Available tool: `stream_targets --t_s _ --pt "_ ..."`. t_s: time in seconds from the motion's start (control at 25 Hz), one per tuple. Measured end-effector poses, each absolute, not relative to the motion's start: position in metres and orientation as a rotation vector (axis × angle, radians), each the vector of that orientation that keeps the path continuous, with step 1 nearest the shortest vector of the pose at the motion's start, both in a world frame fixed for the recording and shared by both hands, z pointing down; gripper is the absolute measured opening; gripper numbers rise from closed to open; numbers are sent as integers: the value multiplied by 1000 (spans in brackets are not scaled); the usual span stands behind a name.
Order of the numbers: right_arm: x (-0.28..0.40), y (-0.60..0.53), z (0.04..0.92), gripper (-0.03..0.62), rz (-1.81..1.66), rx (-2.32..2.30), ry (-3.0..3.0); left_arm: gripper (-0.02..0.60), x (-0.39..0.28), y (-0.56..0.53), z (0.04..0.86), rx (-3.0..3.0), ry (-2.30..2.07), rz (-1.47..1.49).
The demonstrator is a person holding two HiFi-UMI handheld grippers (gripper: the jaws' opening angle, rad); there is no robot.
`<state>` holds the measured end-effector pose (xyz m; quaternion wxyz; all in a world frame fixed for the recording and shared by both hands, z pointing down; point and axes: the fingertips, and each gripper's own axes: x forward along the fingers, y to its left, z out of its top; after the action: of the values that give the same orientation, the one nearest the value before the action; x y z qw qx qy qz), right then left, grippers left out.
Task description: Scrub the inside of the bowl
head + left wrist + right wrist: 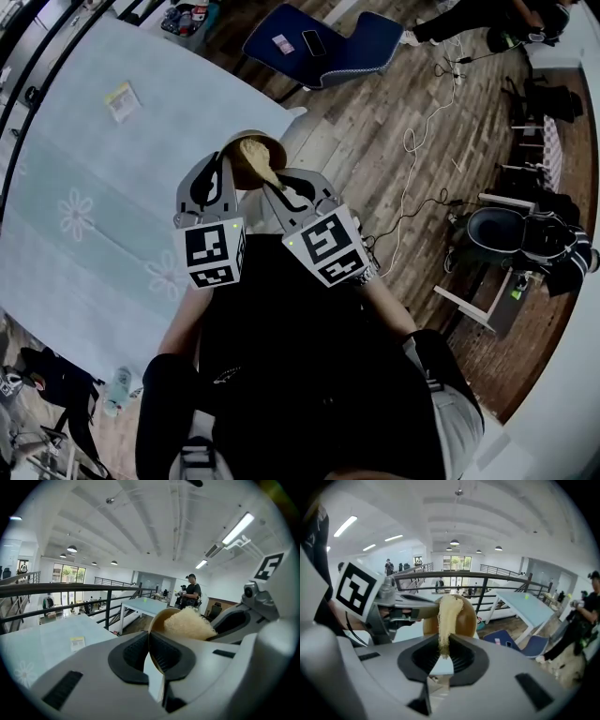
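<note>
Head view: the left hand-held gripper [228,164] and the right hand-held gripper [277,187] sit side by side at frame centre, marker cubes facing the camera. Both dark-sleeved forearms are bent in from the lower frame. The tan bowl [253,150] sits just above the grippers, over the edge of the pale blue desk [94,187]. It is lifted clear of the desk. A yellowish scrub pad [261,166] lies inside the bowl. A blue chair [328,42] stands at upper centre on the wood floor [412,169].

Left gripper view: the left hand-held gripper [150,652] has its jaws pressed together on the thin rim of the bowl [160,618], one jaw on each side of the wall. The scrub pad [187,623] fills the bowl's opening at centre right. The right hand-held gripper's body is at right.

Right gripper view: the right hand-held gripper [443,651] is clamped on the lower end of the scrub pad [447,613], which stands upright. The pad's upper part lies against the inside of the bowl [466,618]. The left hand-held gripper's body is at centre left.
</note>
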<state>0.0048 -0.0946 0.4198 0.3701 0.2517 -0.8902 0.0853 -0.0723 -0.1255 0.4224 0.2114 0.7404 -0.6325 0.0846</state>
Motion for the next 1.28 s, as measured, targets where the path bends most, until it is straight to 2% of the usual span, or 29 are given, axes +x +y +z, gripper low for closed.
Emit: stream_targets --t_s 0.2,0.36,0.72,1.08,1.2,1.28 --pt "11 -113 427 49 -62 747 -2088 25 -66 -122 422 2066 -1722 208" --pt "5 -104 445 49 -89 698 -2064 25 -64 -121 428 2029 -1690 172" --pt "-22 -72 452 49 606 549 -2314 25 -67 -118 434 1986 -1682 140" --pt "-25 -67 434 49 1140 465 -2377 23 -72 -121 437 1986 -1685 148" --pt "-21 -67 428 49 1098 471 -2390 23 -76 -124 439 1982 -1701 153" --pt "-17 -69 424 49 875 501 -2388 24 -80 -126 442 1976 -1709 168"
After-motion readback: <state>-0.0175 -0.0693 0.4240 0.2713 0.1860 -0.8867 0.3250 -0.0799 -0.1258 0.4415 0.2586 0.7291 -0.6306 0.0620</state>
